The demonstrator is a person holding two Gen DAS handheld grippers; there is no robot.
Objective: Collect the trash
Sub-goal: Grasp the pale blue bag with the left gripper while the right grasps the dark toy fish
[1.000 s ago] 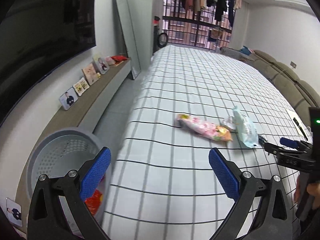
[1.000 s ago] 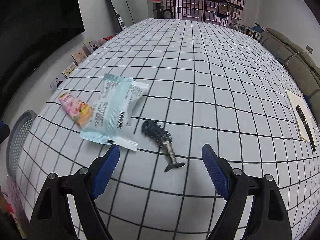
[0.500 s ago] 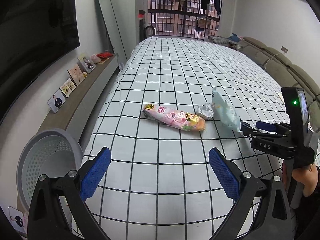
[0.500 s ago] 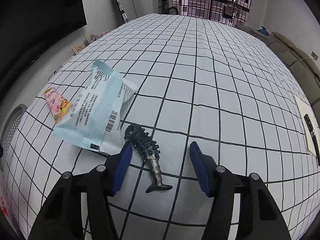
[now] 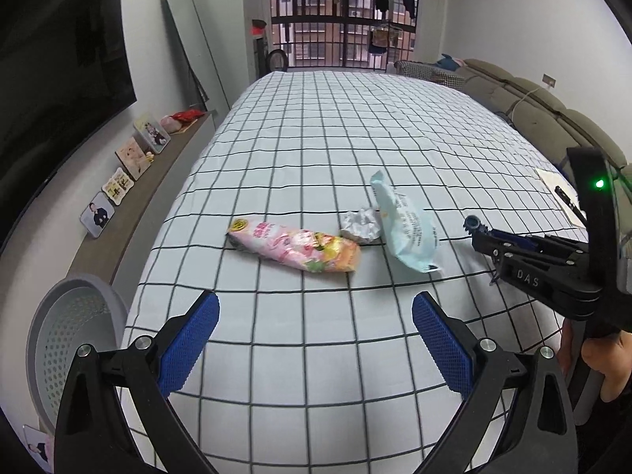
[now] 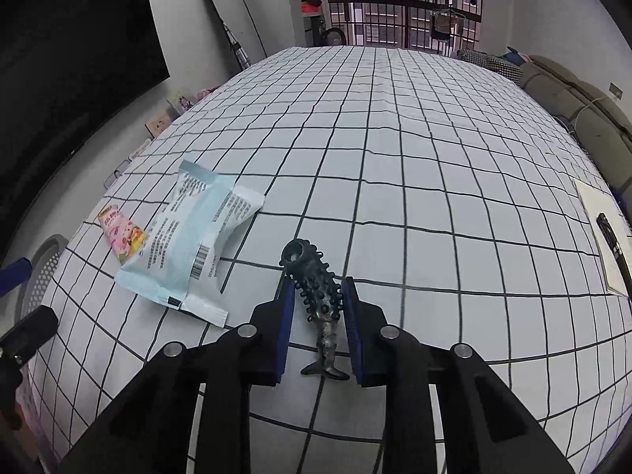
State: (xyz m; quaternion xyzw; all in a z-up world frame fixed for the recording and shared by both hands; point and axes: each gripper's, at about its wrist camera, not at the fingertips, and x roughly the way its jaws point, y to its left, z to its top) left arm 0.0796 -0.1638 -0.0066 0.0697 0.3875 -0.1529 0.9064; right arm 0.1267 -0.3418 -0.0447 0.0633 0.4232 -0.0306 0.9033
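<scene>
Checked bedsheet [image 5: 316,150], right claw [image 6: 317,300] clamping spiky fish toy [image 6: 316,288], blue wrapper [image 6: 189,245] beside, left claw [image 5: 314,330] wide.

The checked bed [image 5: 335,150] carried a pink wrapper [image 5: 294,244], crumpled foil [image 5: 359,224], a pale-blue packet [image 5: 407,229] and a dark knobbly fish-shaped piece [image 6: 318,288].

Both wrist views low over the bed [image 5: 335,150], facing the window, sharing wrappers

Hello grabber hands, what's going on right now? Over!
Right gripper shut on dark knobbly fish toy. Left gripper open, empty, above the bed. Pink snack wrapper, blue packet, crumpled foil still out. Nothing blocking.
</scene>
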